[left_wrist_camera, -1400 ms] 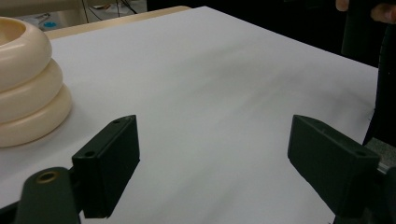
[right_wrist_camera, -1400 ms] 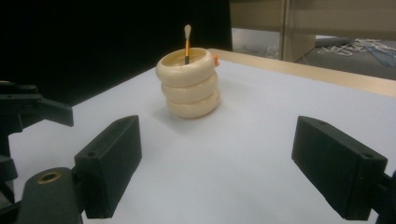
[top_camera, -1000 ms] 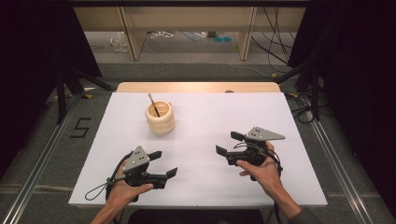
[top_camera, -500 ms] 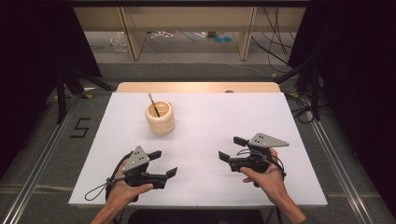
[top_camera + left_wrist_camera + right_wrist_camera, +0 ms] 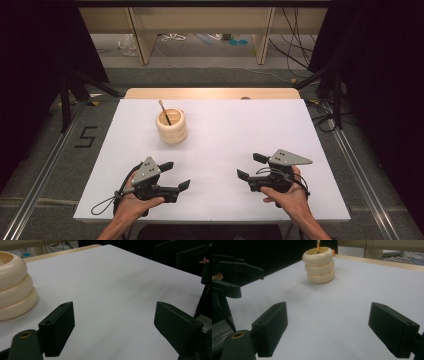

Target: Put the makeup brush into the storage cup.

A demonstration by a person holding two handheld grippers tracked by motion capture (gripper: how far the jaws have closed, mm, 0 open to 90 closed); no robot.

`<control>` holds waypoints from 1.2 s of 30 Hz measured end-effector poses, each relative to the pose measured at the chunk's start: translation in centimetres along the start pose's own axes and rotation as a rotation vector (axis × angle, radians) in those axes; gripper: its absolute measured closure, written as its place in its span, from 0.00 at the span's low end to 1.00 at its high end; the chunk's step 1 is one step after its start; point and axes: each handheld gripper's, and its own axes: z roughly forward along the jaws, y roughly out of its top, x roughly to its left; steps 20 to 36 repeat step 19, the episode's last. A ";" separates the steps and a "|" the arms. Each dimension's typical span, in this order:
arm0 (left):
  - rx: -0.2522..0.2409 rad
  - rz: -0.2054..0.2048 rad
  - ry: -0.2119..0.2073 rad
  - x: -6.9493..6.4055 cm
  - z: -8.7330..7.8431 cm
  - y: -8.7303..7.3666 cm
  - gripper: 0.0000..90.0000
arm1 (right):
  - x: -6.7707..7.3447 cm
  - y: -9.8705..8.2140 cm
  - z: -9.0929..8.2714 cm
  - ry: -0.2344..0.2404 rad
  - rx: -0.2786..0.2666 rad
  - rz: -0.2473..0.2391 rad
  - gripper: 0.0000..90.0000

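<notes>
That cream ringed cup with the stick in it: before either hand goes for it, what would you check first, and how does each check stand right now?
1. Cup upright on the table: ok.
2. Stick in the cup, top leaning out over the rim: ok.
3. Left gripper open, nothing between its fingers: ok.
4. Right gripper open, nothing between its fingers: ok.
5. Bare table between each gripper and the cup: ok.
6. Anything else inside the cup: cannot tell, the inside is in shadow.
</notes>
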 end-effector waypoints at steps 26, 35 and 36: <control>0.011 -0.004 0.003 -0.2 0.1 -0.1 0.19 | 0.0 -0.9 -0.7 -0.003 -0.016 -0.009 0.18; 0.011 -0.004 0.003 -0.2 0.1 -0.1 0.19 | 0.0 -0.9 -0.7 -0.003 -0.016 -0.009 0.18; 0.011 -0.004 0.003 -0.2 0.1 -0.1 0.19 | 0.0 -0.9 -0.7 -0.003 -0.016 -0.009 0.18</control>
